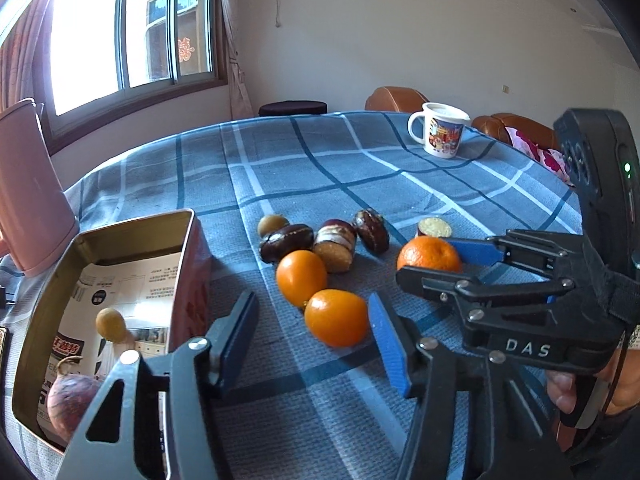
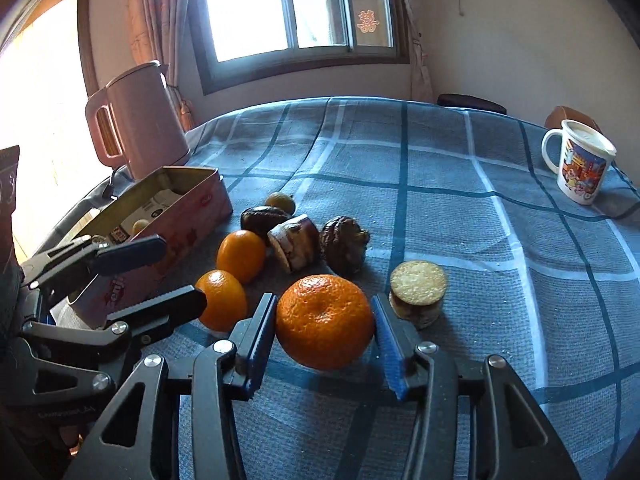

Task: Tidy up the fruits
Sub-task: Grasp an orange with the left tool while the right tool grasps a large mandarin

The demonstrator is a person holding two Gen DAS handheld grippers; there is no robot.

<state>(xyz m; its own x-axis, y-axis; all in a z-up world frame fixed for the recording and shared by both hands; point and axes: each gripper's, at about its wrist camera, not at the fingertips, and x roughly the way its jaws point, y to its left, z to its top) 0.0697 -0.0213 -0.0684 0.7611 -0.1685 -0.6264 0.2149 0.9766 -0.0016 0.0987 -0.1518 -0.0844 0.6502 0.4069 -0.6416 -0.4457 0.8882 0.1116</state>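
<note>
A mandarin (image 2: pixel 325 321) sits on the blue checked tablecloth between my right gripper's (image 2: pixel 325 334) fingers, which touch both its sides; it also shows in the left wrist view (image 1: pixel 429 255). My left gripper (image 1: pixel 312 320) is open and empty just in front of two smooth oranges (image 1: pixel 337 317) (image 1: pixel 301 277). Dark dates (image 1: pixel 286 241), a small yellow-brown fruit (image 1: pixel 272 224) and a cut piece (image 2: pixel 417 293) lie beside them. The open tin box (image 1: pixel 188 248) at the left holds a small yellow fruit (image 1: pixel 111 323) and a reddish round fruit (image 1: pixel 70 400).
A pink kettle (image 2: pixel 138 124) stands behind the tin at the table's left edge. A white printed mug (image 2: pixel 579 166) stands at the far right. Brown chairs (image 1: pixel 394 99) stand beyond the table's far edge.
</note>
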